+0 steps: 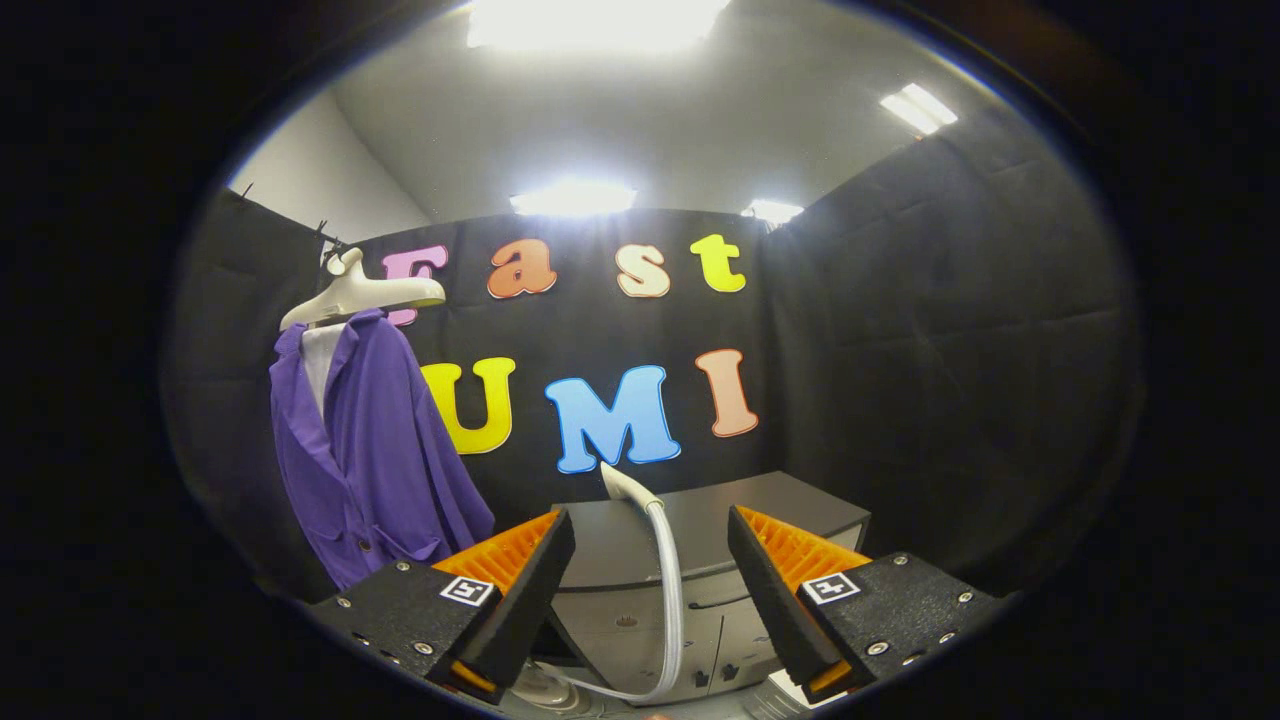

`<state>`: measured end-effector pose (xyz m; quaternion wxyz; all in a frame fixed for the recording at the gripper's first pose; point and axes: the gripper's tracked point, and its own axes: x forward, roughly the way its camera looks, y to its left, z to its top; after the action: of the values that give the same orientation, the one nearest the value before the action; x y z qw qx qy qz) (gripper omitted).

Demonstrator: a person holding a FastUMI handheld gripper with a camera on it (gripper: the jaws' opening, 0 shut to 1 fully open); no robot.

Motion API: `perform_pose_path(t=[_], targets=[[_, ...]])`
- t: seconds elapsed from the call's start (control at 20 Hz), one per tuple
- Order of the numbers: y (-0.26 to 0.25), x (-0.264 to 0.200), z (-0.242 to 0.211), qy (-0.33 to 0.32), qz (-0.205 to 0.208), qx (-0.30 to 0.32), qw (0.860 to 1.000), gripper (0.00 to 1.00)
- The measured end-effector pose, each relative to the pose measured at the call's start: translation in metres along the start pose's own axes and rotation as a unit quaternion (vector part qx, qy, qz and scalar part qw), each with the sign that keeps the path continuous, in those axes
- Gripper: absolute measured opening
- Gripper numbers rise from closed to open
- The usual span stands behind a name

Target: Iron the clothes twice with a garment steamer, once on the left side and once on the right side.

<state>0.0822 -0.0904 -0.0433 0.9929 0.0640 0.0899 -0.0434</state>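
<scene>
fingers (650, 555) spread, steamer head (628, 486) beyond, untouched.

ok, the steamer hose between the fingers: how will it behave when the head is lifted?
Likely floppy: the hose already curves in a loop below the steamer head. It probably drags on the head, trailing to the base. The open hand-held gripper holds nothing, and the purple garment hangs off to the side.

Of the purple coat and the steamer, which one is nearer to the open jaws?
The steamer, standing just ahead between the gripper's open jaws; the purple coat hangs farther off.
</scene>
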Motion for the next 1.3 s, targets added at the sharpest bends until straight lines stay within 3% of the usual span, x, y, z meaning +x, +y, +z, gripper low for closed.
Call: perform_pose_path(t=[0.5, 0.75, 1.3], targets=[[-0.031, 0.176, -0.002, 0.061, 0.049, 0.101, 0.992, 0.93], [-0.027, 0.252, -0.028, 0.125, 0.091, 0.209, 0.966, 0.93], [-0.003, 0.350, -0.103, 0.258, 0.143, 0.276, 0.915, 0.94]])
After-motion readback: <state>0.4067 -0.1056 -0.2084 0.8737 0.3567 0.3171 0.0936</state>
